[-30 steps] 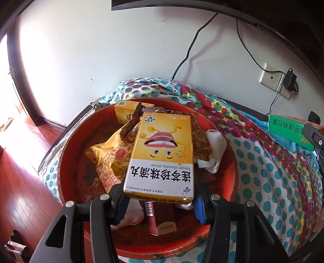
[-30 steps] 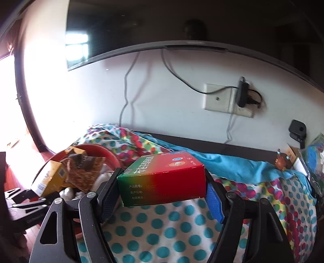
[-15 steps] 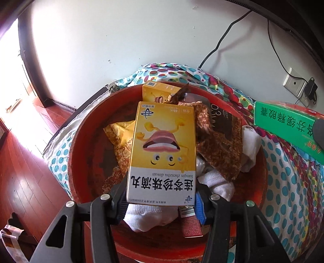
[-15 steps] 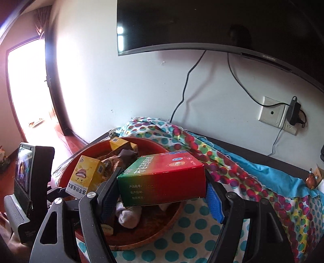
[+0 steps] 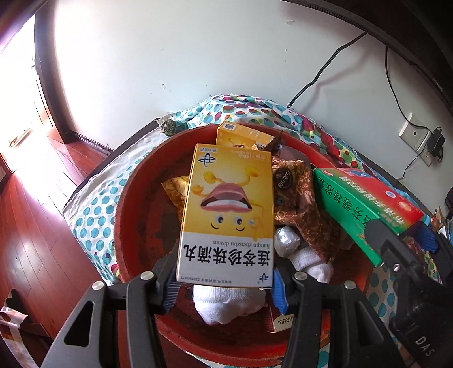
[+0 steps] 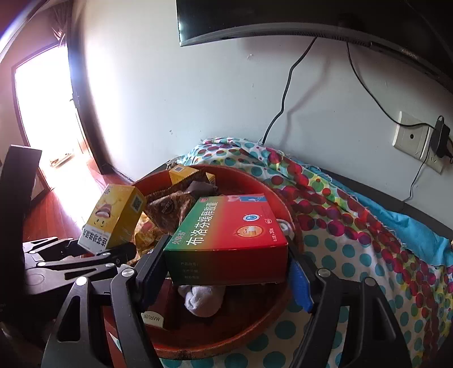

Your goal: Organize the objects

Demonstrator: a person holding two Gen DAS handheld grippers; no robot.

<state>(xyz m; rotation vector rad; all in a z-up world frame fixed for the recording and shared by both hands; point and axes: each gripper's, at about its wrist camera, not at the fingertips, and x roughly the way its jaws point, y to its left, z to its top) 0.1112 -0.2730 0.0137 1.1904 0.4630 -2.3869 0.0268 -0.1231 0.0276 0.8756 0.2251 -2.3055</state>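
Note:
My left gripper (image 5: 223,283) is shut on a yellow medicine box (image 5: 228,215) and holds it above the red basin (image 5: 136,203). My right gripper (image 6: 226,271) is shut on a red-and-green medicine box (image 6: 229,240), also over the basin (image 6: 271,311). That box shows at the right of the left wrist view (image 5: 365,209). The yellow box and left gripper show in the right wrist view (image 6: 113,218). The basin holds a second yellow box (image 5: 240,136), brown snack packets (image 5: 300,198), white socks (image 5: 226,305) and a small red box (image 5: 280,320).
The basin sits on a polka-dot cloth (image 6: 354,254) over a table by a white wall. A wall socket with a plugged charger (image 6: 419,138) and cables hang at the right. A monitor (image 6: 283,17) is mounted above. Red wood floor (image 5: 34,226) lies to the left.
Both grippers have moved closer over the basin, boxes still held. The right gripper swung left, bringing its red-and-green box over the basin's right side, near the left gripper.

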